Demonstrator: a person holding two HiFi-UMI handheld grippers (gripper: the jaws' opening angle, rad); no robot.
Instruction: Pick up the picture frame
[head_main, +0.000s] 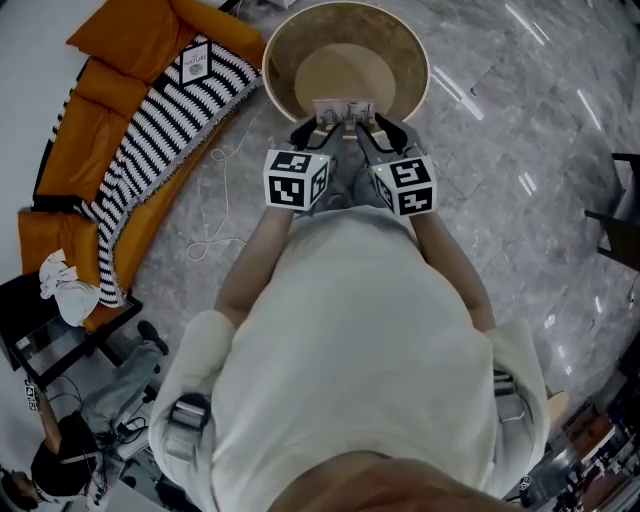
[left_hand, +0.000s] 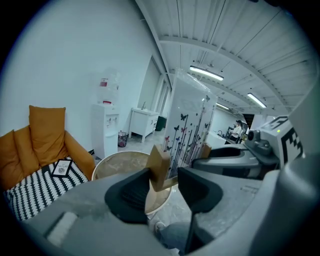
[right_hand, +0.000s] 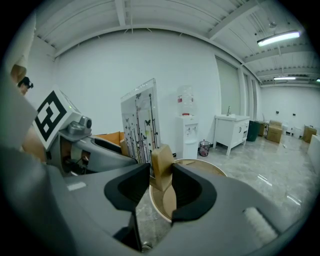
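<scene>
Frame: the picture frame (head_main: 345, 110) is hanging upright at twelve o'clock, over the round table's (head_main: 412, 50) six-o'clock rim.
Left gripper (left_hand: 164, 176): is pinching the nine-o'clock wooden foot (left_hand: 159, 167), jaws fairly wide.
Right gripper (right_hand: 161, 181): is clamping the other foot (right_hand: 161, 167) at three o'clock.
Handling: probably light and stiff, with a breakable panel; the feet are giving the safest hold.

- Picture frame (head_main: 345, 108), over the round table (head_main: 410, 60): its feet hidden under left gripper (head_main: 312, 130) and right gripper (head_main: 384, 128).
- Card (head_main: 197, 65) on sofa (head_main: 130, 40), left of the round table: print too small to read.
</scene>
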